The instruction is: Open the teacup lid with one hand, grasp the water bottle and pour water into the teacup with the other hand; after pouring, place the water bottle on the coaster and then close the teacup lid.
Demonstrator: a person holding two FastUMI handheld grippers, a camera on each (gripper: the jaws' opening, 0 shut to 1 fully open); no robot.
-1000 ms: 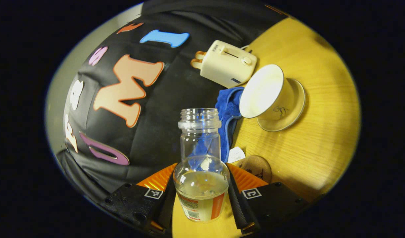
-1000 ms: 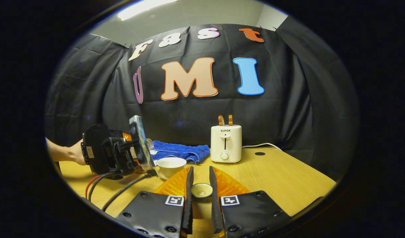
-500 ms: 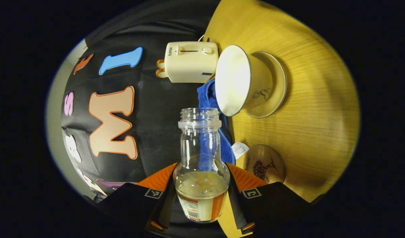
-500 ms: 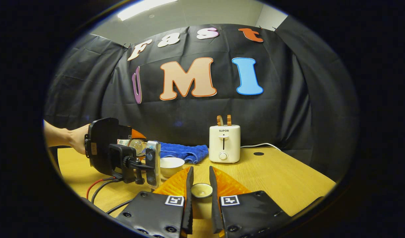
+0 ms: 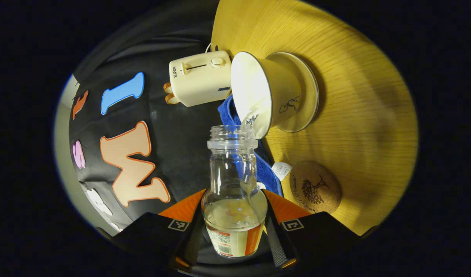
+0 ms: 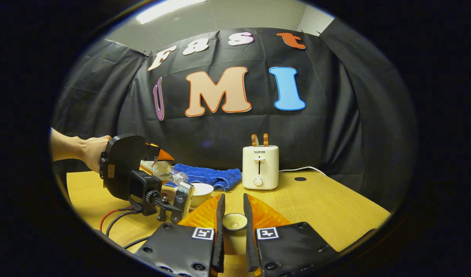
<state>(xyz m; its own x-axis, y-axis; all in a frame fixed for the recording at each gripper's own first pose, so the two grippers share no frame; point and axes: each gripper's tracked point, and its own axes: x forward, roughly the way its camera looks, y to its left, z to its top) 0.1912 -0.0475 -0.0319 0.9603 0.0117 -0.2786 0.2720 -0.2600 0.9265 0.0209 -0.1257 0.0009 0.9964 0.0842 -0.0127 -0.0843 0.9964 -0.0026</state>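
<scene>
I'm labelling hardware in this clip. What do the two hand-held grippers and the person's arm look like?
Each hand-held gripper has black housings bearing small square black-and-white tags, with ribbed orange panels behind the fingers: left hand-held gripper, right hand-held gripper. In the right gripper view the left one shows a bulky black body with a clamped camera mount and trailing red and black cables. The forearm is bare, no sleeve.

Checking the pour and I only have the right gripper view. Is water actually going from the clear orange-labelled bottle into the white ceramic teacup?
Observer: Yes. In the left gripper view a thin stream of water runs from the mouth of the clear orange-labelled bottle into the white ceramic teacup.
Operator: Bottle empty?
Observer: No, water fills its base end, by the label.
Operator: Coaster free?
Observer: The round cork coaster lies bare near the cup's saucer, not touching it.
</scene>
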